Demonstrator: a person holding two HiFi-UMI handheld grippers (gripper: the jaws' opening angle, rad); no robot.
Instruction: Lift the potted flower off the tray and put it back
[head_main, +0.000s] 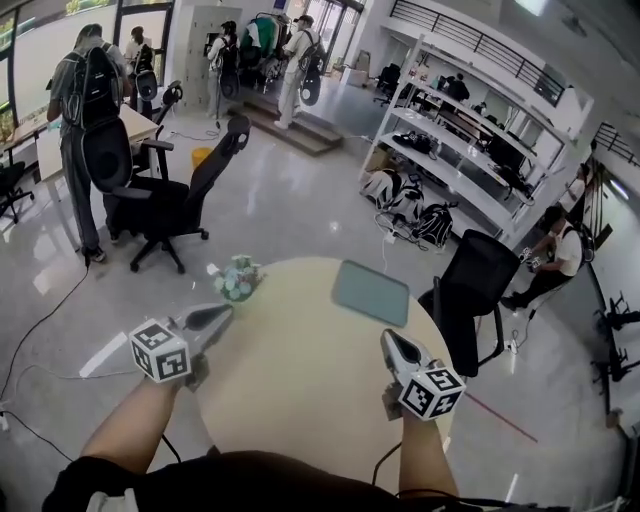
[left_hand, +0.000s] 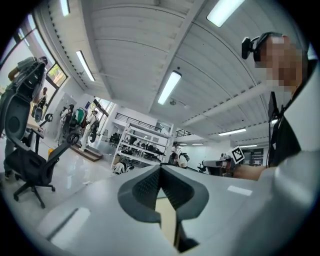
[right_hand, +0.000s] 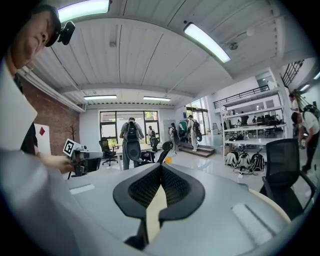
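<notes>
Left tool (head_main: 226, 312) sits in the head view over the near-left part of the round worktop (head_main: 300, 390), nearer the person than the tray (head_main: 371, 292) and to its left. The right tool (head_main: 390, 340) hangs nearer than the tray too, slightly to its right. The grey-green tray lies flat toward the worktop's far side. The potted flower (head_main: 238, 278) stands off the tray, well to its left at the worktop's edge, just beyond the left tool's tip and clear of it.

The left gripper view shows the left tool's ridged pads (left_hand: 147, 186) pressed together at the tips, pinching nothing.

The right gripper view shows the right tool's jaws likewise pressed together and empty, with a pale strip of worktop visible below where they meet.
</notes>
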